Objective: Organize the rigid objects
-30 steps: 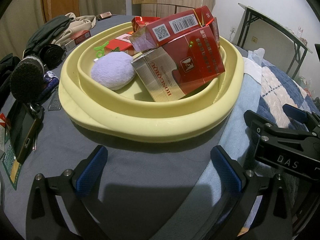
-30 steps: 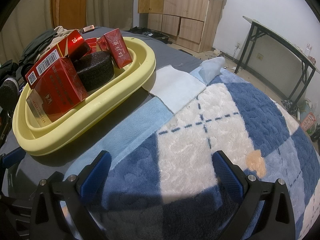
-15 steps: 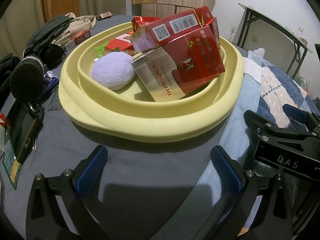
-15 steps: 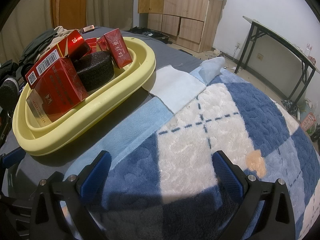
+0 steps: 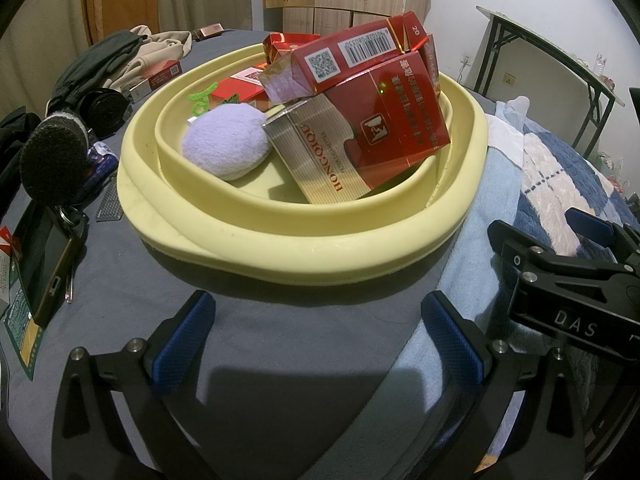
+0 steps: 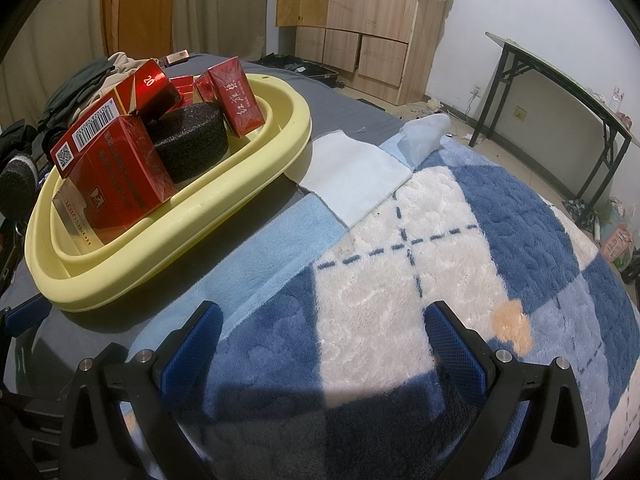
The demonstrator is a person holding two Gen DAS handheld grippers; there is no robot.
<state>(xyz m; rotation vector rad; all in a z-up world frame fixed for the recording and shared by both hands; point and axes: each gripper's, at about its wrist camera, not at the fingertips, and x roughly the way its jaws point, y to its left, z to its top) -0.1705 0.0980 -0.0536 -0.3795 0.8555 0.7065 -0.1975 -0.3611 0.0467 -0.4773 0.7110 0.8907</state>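
A yellow oval basin (image 5: 304, 248) sits on the grey bed sheet, also seen in the right wrist view (image 6: 224, 208). It holds several red cigarette boxes (image 5: 372, 128), a lilac plush puff (image 5: 226, 146), a green clip (image 5: 202, 100) and a black sponge (image 6: 188, 144). My left gripper (image 5: 318, 334) is open and empty, just in front of the basin's near rim. My right gripper (image 6: 320, 340) is open and empty over the blue-and-white plaid blanket (image 6: 460, 248), to the right of the basin; it shows at the right edge of the left wrist view (image 5: 568, 280).
Left of the basin lie a black round sponge (image 5: 54, 160), a phone (image 5: 44, 260), keys, headphones (image 5: 104, 108), clothes (image 5: 120, 56) and another red box (image 5: 160, 76). A white cloth (image 6: 356, 176) lies beside the basin. A folding table (image 6: 560, 92) and a wooden wardrobe (image 6: 360, 24) stand behind.
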